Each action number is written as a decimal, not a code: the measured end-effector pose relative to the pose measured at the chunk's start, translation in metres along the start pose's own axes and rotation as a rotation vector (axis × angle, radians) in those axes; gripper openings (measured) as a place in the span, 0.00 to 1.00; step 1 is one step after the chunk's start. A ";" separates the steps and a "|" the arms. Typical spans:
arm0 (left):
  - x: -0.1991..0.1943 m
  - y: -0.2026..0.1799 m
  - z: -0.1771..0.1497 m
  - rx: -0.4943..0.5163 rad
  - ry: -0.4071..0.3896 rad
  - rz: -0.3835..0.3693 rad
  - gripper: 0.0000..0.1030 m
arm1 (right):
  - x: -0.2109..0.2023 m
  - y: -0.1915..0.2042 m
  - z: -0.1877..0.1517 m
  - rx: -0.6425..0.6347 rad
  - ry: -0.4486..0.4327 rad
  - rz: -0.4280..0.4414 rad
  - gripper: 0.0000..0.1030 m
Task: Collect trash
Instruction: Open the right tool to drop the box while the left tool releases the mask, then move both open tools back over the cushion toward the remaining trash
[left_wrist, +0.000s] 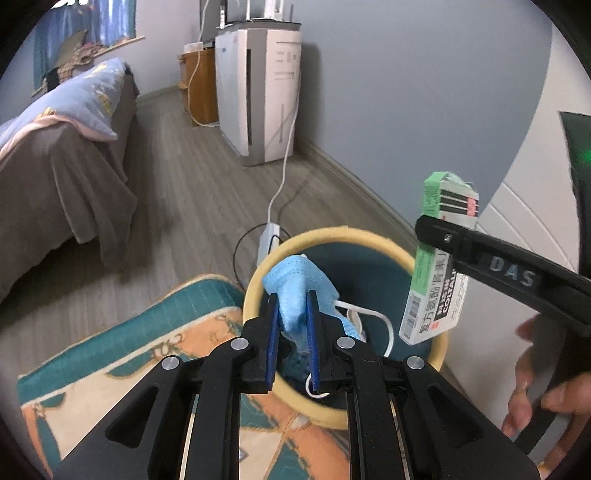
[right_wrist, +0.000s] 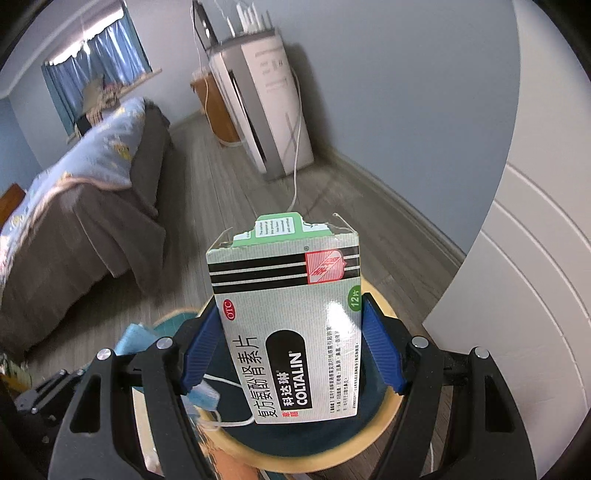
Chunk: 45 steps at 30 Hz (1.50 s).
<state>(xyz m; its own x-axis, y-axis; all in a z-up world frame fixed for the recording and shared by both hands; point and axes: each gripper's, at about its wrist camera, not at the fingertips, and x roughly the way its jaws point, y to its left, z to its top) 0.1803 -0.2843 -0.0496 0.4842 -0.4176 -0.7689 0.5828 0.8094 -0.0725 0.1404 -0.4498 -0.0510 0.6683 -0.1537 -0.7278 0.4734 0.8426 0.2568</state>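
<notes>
A round bin with a yellow rim (left_wrist: 332, 234) and a dark teal inside stands on the floor below both grippers. My left gripper (left_wrist: 292, 295) is shut on a crumpled blue face mask (left_wrist: 291, 277), held over the bin's left side; the mask's white ear loop (left_wrist: 373, 314) dangles into the bin. My right gripper (right_wrist: 291, 306) is shut on a grey-and-green medicine box (right_wrist: 291, 332), upright, with its top flap torn open, above the bin rim (right_wrist: 391, 406). In the left wrist view the medicine box (left_wrist: 432, 299) hangs over the bin's right edge.
A patterned teal and orange rug (left_wrist: 129, 350) lies left of the bin. Behind it are a power strip with cables (left_wrist: 267, 236), a white air purifier (left_wrist: 258, 92) by the wall and a bed (left_wrist: 62, 147) at left. A white door (left_wrist: 517, 221) stands right; a person's hand (left_wrist: 535, 398) shows there.
</notes>
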 end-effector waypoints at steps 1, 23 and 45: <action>0.000 -0.001 0.000 -0.004 -0.009 -0.006 0.14 | -0.002 0.000 0.001 0.003 -0.012 0.007 0.70; -0.045 0.031 -0.038 0.009 -0.068 0.065 0.80 | -0.009 0.030 0.002 -0.036 0.002 0.062 0.94; -0.216 0.165 -0.144 -0.313 -0.097 0.309 0.85 | -0.074 0.197 -0.059 -0.414 0.041 0.209 0.94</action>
<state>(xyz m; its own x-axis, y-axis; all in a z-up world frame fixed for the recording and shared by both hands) 0.0780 -0.0010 0.0127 0.6721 -0.1616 -0.7226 0.1829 0.9819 -0.0495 0.1508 -0.2417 0.0157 0.6977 0.0545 -0.7143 0.0571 0.9897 0.1312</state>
